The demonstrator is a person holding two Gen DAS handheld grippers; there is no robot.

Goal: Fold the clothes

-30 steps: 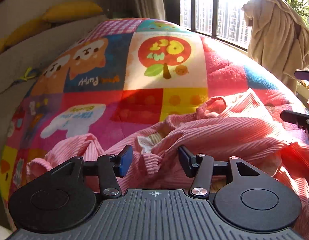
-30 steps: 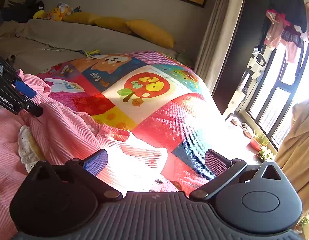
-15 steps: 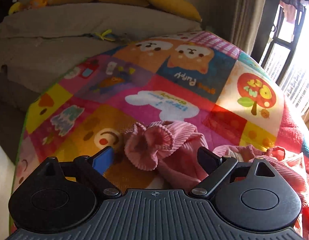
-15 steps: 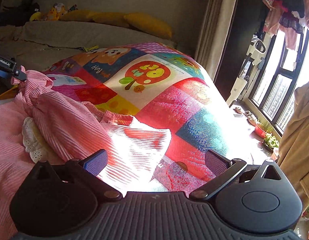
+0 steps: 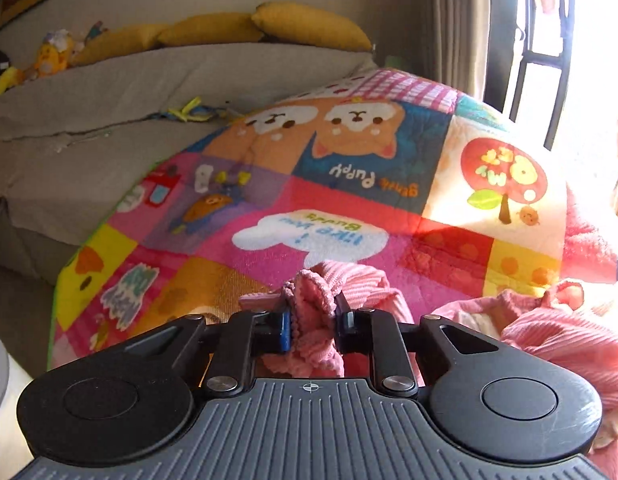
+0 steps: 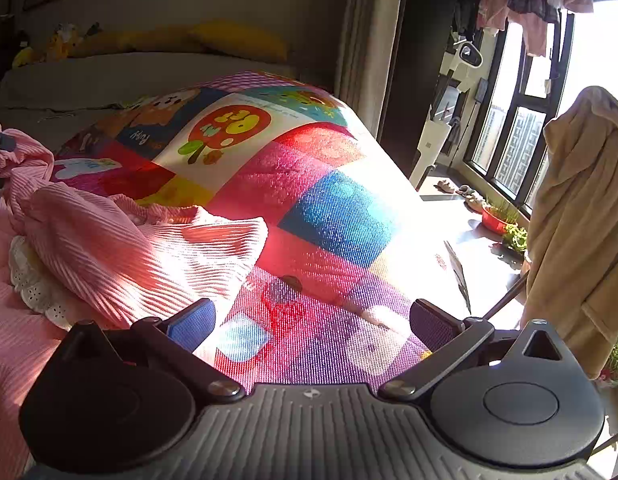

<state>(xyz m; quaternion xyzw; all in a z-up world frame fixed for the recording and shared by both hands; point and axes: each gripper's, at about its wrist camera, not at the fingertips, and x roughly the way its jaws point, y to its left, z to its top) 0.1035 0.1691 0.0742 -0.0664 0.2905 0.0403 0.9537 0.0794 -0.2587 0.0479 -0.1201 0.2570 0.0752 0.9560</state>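
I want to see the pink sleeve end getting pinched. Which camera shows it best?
The left wrist view. There the left gripper is shut on the ruffled pink cuff, right in the middle. The right wrist view shows only a bit of that cuff at its far left edge, small and dim.

Upside-down words on the quilt
The quilt [image 5: 269, 208] reads "Puppy" under the two dogs and "My" on the apple tree, near its far edge.

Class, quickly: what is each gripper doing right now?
Left gripper: closed on the pink garment's ruffled cuff.
Right gripper: open, holding nothing, above the quilt.
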